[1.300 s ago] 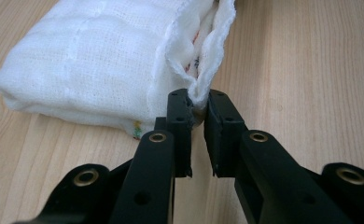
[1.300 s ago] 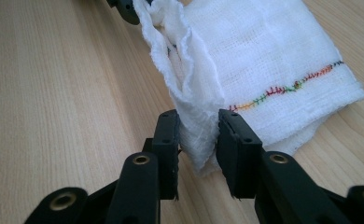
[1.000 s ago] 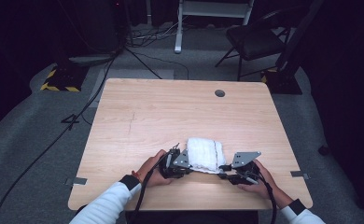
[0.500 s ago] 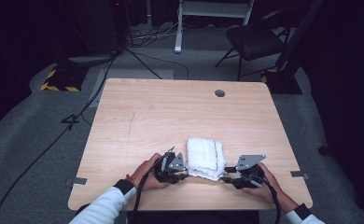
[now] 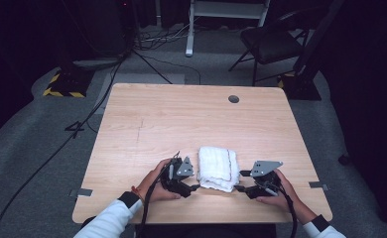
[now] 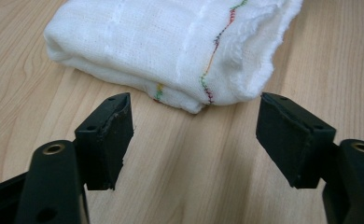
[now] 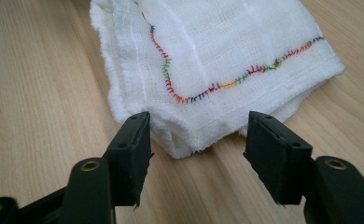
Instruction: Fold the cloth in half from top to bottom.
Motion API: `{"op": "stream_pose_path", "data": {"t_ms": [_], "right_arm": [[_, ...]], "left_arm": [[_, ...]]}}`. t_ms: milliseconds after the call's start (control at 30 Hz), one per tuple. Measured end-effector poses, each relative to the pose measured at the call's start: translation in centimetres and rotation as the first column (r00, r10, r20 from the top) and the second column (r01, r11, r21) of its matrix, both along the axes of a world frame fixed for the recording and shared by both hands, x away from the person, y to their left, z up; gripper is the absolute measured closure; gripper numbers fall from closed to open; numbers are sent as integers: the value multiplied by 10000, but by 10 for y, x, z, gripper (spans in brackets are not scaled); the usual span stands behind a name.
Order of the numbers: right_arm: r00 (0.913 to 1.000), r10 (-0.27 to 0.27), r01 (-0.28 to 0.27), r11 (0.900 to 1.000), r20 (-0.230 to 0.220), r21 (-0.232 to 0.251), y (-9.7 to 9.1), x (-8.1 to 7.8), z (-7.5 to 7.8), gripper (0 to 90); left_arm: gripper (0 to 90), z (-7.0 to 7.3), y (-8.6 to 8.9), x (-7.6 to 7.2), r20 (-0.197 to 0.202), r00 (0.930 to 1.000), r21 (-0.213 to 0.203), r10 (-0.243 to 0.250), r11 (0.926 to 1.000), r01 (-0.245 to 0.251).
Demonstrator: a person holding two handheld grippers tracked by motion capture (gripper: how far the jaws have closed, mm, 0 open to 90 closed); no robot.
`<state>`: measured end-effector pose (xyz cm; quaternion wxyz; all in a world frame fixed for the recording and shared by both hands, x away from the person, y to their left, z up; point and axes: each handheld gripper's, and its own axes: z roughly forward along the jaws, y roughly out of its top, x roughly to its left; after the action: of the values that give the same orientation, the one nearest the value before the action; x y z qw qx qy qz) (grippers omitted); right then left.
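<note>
At the near edge of the wooden table [image 5: 147, 124], the person's two hands rest on the wood with a folded white cloth [image 5: 216, 167] between them. The left gripper [image 5: 194, 187] has just been opening; its jaws stand spread with bare wood between them and the cloth's near corner just beyond the tips. The right gripper [image 5: 237, 187] has likewise been opening, its jaws apart on either side of the cloth's frayed corner, not pressing it. The cloth, hemmed with multicoloured stitching [image 7: 208, 88], lies flat near the front edge. Beyond it the tabletop runs bare to a round cable hole [image 5: 233, 99] by the far edge.
</note>
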<state>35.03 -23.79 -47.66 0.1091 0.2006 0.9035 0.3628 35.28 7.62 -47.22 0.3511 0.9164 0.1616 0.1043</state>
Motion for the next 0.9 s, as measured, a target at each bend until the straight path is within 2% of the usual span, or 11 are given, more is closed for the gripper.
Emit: {"op": "stream_pose_path", "data": {"t_ms": [267, 367, 433, 567, 700, 900], "right_arm": [[9989, -316, 319, 9995, 351, -70, -5, 6, 7, 333], [9982, -413, 417, 9991, 426, -90, -6, 8, 9, 308], [9977, -490, 497, 9987, 471, -123, -7, 9, 9, 295], [9967, -649, 657, 9977, 479, -151, -10, 11, 10, 277], [9944, -810, 834, 9960, 680, -334, -13, 11, 12, 276], [9906, -1023, 1056, 9939, 906, -320, -21, 10, 15, 280]], "left_arm": [[200, 4, 0, 4, 105, 9990, -20, 427, 9991, -427], [201, 7, 3, 5, 360, 9980, -51, 515, 9987, -514], [201, 8, 4, 5, 591, 9966, 80, 581, 9982, -587], [195, 8, 6, 7, 642, 9959, 301, 632, 9974, -653], [196, 9, 9, 7, 741, 9953, 449, 626, 9968, -660], [197, 12, 15, 6, 976, 9928, 620, 690, 9952, -752]]}}
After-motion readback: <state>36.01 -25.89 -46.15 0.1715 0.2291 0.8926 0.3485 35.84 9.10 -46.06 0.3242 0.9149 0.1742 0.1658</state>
